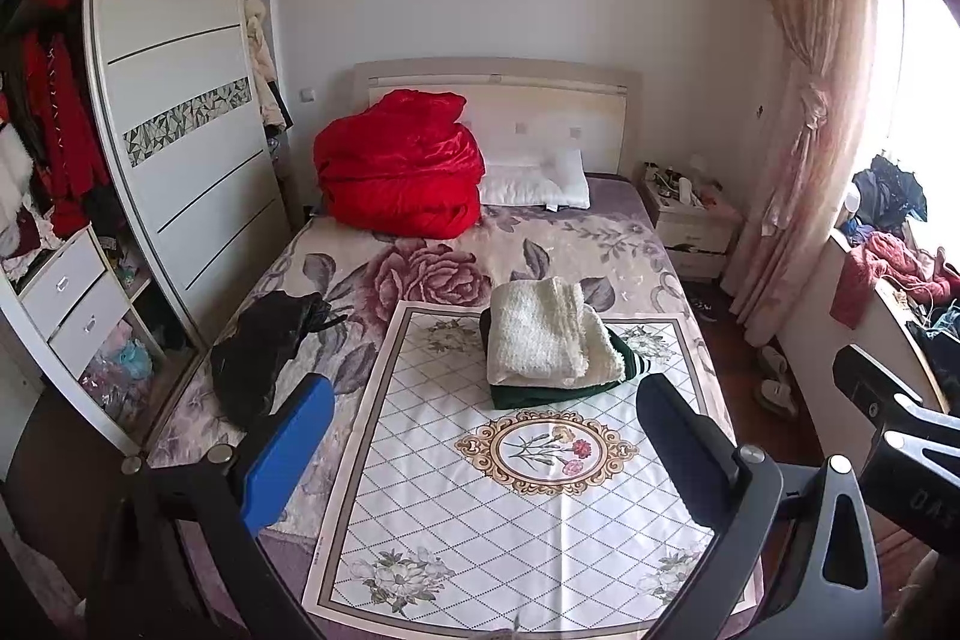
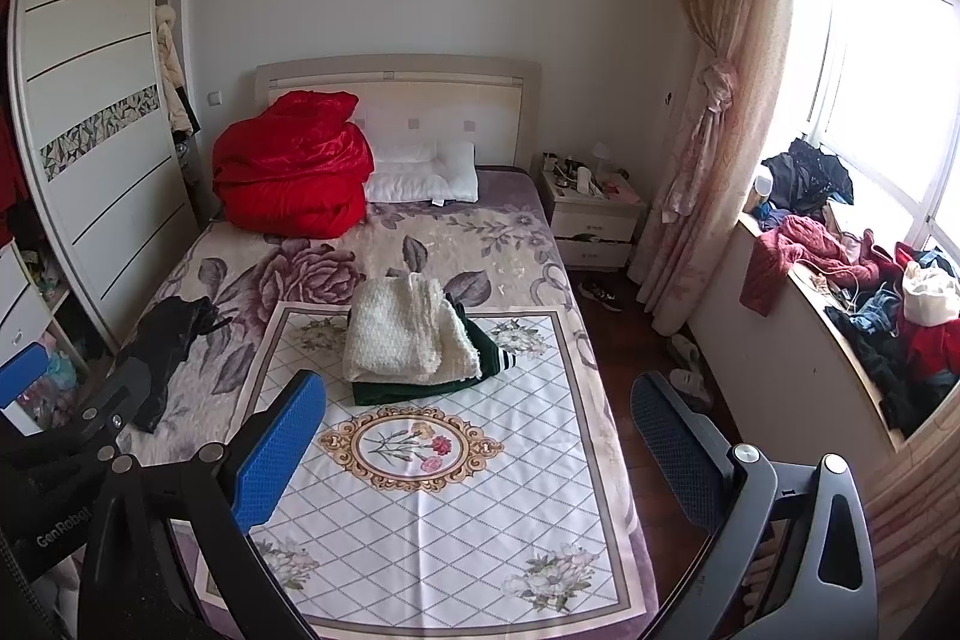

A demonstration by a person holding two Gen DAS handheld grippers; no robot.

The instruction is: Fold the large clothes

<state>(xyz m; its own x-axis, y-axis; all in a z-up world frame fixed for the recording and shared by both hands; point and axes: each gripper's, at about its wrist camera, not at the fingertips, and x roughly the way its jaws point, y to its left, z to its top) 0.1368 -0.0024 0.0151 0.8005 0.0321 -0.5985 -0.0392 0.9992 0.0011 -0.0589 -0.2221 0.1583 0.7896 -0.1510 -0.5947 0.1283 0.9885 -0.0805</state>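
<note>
From the left wrist camera, the left tongs (image 1: pixel 483 436) are spread wide with nothing between them. One finger has a blue pad (image 1: pixel 288 451) at 8 o'clock and the other has a dark pad (image 1: pixel 684 436) at 4 o'clock. They hang in the air over the near end of the bed (image 1: pixel 420 268). A white mat (image 1: pixel 510 520) with diamond lines and flowers lies on the bed. At the far edge of the mat, close to the middle of the picture, sits a folded cream fluffy garment (image 1: pixel 549 334). It rests on top of a folded dark green garment (image 1: pixel 558 388). A crumpled black garment (image 1: pixel 264 346) lies on the bed at 9 o'clock, apart from the stack. A big red quilt (image 1: pixel 399 166) is heaped at 12 o'clock by the headboard, with a white pillow (image 1: pixel 534 181) just beside it. The wardrobe (image 1: pixel 174 112) stands at 10 o'clock. Part of the right tongs shows at 3 o'clock.

From the right wrist camera, the right tongs (image 2: pixel 480 436) are also spread wide and carry nothing. The cream fluffy garment (image 2: pixel 408 328) on the dark green garment (image 2: pixel 420 388) sits near the middle. The black garment (image 2: pixel 171 340) is at 9 o'clock. A pile of clothes (image 2: pixel 864 292) covers the windowsill at 3 o'clock. A nightstand (image 2: pixel 594 220) stands at 1 o'clock beside the bed.
</note>
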